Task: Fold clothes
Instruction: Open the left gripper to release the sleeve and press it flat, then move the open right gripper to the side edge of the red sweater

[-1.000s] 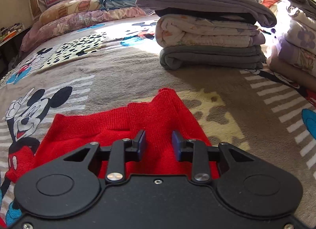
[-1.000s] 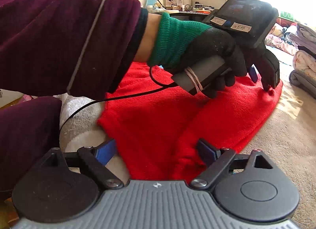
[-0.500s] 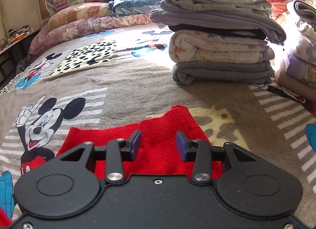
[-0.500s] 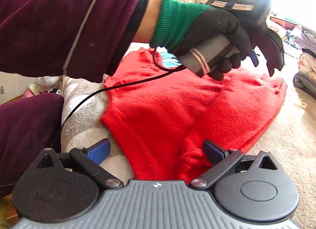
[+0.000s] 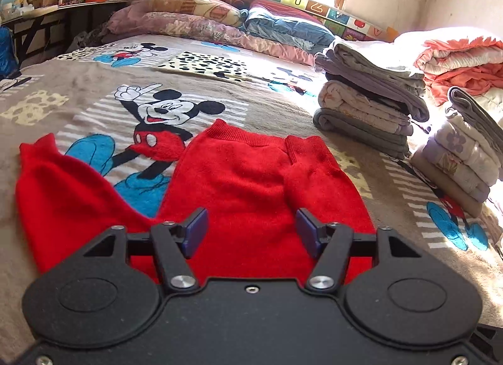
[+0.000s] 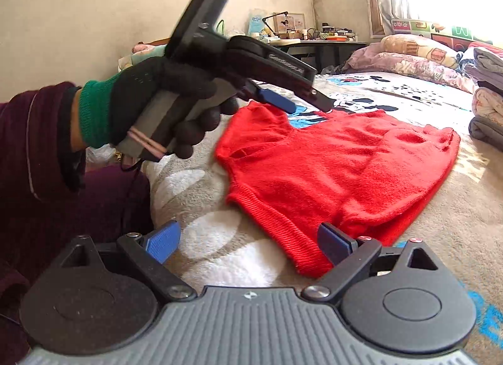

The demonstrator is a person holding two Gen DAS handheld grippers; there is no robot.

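Note:
A red knit sweater [image 5: 251, 182] lies flat on the cartoon-print bedspread [image 5: 94, 91]. One sleeve [image 5: 53, 182] stretches out to the left, and the other sleeve [image 5: 314, 170] is folded over the body. My left gripper [image 5: 251, 228] hovers open above the near part of the sweater with nothing between its fingers. In the right wrist view, a gloved hand [image 6: 163, 97] holds the left gripper [image 6: 301, 104] raised over the sweater [image 6: 339, 157]. My right gripper [image 6: 248, 240] stands wide open at the near ribbed edge, its right finger [image 6: 333, 242] beside the fabric.
Two stacks of folded clothes [image 5: 364, 113] [image 5: 462, 151] stand at the right of the bed, with an orange blanket [image 5: 462, 63] behind them. Pillows [image 5: 220, 19] line the headboard. A dark desk [image 5: 47, 9] stands at the far left. A person's maroon sleeve [image 6: 34, 145] fills the right view's left side.
My left gripper has lifted up and back off the sweater and its jaws have spread wider. The right gripper stays open and has shifted a little relative to the edge.

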